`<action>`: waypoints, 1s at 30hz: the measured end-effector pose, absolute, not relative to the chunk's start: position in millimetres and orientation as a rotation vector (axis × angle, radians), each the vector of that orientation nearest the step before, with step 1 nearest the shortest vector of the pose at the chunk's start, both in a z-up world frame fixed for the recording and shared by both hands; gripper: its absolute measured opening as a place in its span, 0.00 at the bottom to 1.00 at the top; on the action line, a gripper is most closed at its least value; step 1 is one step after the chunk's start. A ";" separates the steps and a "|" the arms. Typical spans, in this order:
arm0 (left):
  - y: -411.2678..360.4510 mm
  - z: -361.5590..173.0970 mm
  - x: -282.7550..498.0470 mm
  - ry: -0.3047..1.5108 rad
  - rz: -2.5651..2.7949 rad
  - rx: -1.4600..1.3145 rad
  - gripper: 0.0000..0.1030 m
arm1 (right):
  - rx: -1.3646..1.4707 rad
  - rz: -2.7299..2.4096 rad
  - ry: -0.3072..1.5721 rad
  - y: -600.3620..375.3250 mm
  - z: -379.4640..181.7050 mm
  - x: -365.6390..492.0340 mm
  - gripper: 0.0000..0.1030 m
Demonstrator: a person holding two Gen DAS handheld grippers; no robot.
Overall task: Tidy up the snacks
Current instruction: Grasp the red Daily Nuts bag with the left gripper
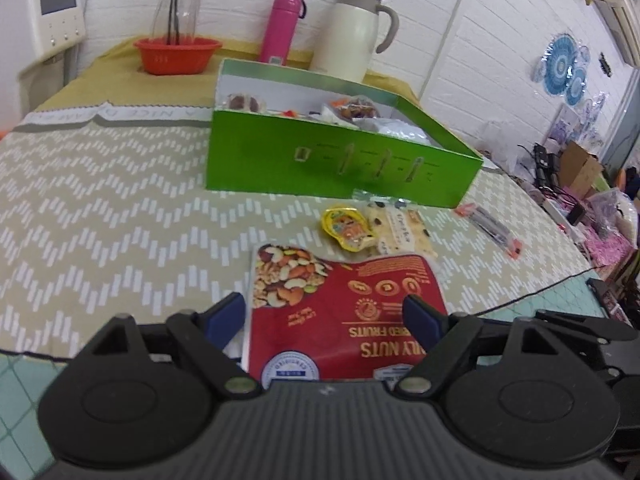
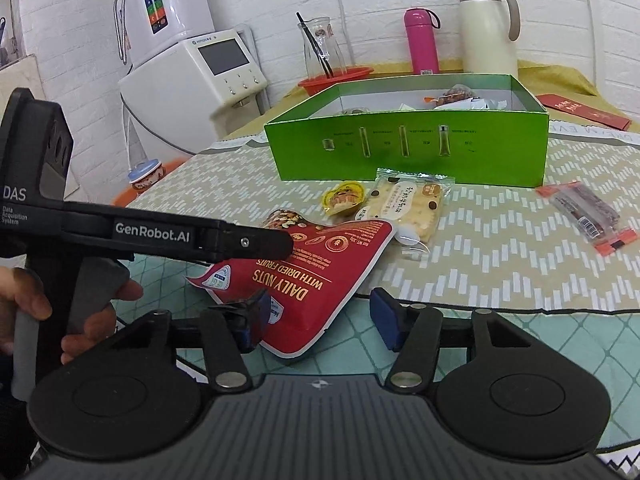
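Left gripper wide, straddling red glossy nut pouch, not pinching. Right gripper wide too, pouch corner between pads. Green cardboard box behind.

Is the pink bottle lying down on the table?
No, the pink bottle stands upright behind the green box, beside the cream jug.

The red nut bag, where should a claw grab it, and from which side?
Grab the red nut bag by its near bottom edge, coming in low from the table's front. That end sticks out over the table edge toward the right claw, so one finger can likely slide under the thin flat seam.
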State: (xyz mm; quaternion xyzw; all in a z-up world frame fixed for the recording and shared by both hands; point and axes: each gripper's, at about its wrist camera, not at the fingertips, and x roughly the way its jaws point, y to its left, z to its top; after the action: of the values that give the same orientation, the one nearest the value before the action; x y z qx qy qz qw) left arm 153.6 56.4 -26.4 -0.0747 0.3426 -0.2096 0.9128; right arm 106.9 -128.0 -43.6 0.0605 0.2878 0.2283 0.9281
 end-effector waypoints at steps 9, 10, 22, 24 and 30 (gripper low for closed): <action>60.0 -26.0 148.9 0.715 -0.446 -0.227 0.82 | 0.113 0.438 0.597 -151.1 -46.1 107.1 0.15; 57.5 -25.9 149.9 0.715 -0.452 -0.218 0.82 | 0.102 0.442 0.596 -150.3 -46.0 106.5 0.15; 57.0 -25.5 150.1 0.725 -0.467 -0.229 0.44 | 0.131 0.519 0.574 -145.8 -47.0 103.6 0.72; 56.8 -25.3 149.0 0.722 -0.454 -0.244 0.40 | 0.110 0.491 0.561 -138.8 -47.4 106.2 0.58; 57.8 -20.8 136.6 0.698 -0.442 -0.273 0.29 | 0.126 0.443 0.550 -143.9 -42.6 102.4 0.18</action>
State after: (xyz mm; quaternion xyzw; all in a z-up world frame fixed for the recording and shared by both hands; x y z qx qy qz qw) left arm 136.6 57.8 -20.8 -0.1323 0.3382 -0.2142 0.9068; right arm 102.4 -143.9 -42.6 0.0614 0.2692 0.2169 0.9363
